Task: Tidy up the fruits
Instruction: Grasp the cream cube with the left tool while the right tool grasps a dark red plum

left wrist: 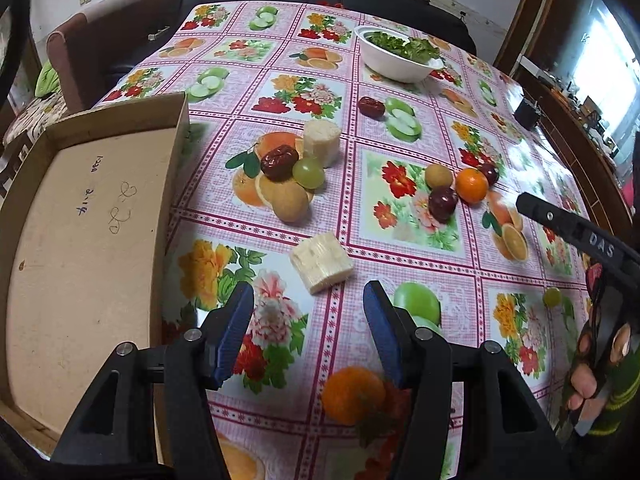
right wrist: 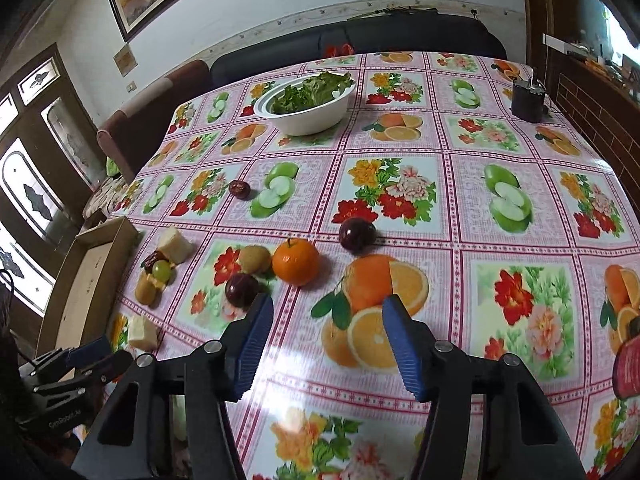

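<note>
The left gripper (left wrist: 308, 316) hangs over the worktop (left wrist: 400, 264) with its jaws apart and empty, just short of a pale, fibrous cut chunk (left wrist: 321, 262); the right gripper (right wrist: 328, 328) has empty jaws too, set apart near a small round orange (right wrist: 295, 261) and a dark purple round fruit (right wrist: 241, 289); a shallow brown cardboard tray (left wrist: 80, 240) sits left.

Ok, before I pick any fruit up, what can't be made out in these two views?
- Cardboard tray: its near and left sides are cut off by the left wrist view's edge.
- Fruit cluster by the tray: small in the right wrist view, pieces overlap.
- White bowl: the greens hide whatever lies under them.
- Red object: cut by the right edge, unidentifiable.
- Right gripper: only one finger shows in the left wrist view.
</note>
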`<state>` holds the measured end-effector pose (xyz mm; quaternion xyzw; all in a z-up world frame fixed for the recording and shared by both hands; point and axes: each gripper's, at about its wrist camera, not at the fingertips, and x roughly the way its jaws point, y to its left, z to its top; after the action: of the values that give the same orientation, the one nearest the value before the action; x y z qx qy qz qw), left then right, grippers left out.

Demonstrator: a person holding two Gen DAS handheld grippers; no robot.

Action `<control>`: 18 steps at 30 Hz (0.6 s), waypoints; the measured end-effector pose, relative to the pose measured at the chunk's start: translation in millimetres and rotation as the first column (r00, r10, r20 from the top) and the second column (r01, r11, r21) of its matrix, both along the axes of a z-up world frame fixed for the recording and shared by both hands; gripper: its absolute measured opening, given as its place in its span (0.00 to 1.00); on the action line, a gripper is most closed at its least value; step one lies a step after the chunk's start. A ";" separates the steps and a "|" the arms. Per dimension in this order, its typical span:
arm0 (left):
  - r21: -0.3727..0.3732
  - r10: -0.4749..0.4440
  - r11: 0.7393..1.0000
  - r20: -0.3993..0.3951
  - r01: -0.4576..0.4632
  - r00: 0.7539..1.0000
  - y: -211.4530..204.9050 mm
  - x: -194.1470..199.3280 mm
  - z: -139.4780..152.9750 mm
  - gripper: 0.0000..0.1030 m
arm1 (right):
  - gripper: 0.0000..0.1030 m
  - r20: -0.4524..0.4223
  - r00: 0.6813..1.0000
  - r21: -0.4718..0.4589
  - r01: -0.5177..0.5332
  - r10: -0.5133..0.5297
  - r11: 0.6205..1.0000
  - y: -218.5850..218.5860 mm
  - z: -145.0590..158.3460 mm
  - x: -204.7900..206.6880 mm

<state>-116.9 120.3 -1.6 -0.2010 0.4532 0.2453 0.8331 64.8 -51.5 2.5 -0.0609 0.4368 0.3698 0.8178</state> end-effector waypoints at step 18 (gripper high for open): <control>0.022 0.015 1.000 -0.052 -0.014 0.999 8.0 25.6 -21.2 0.53 | 0.40 0.000 0.998 -0.094 0.059 -0.059 0.994 43.4 -35.0 64.4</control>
<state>-91.3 128.3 -22.8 -0.1888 0.4706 0.2615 0.8213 129.3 -8.1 -32.5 -0.0860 0.4566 0.3244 0.8239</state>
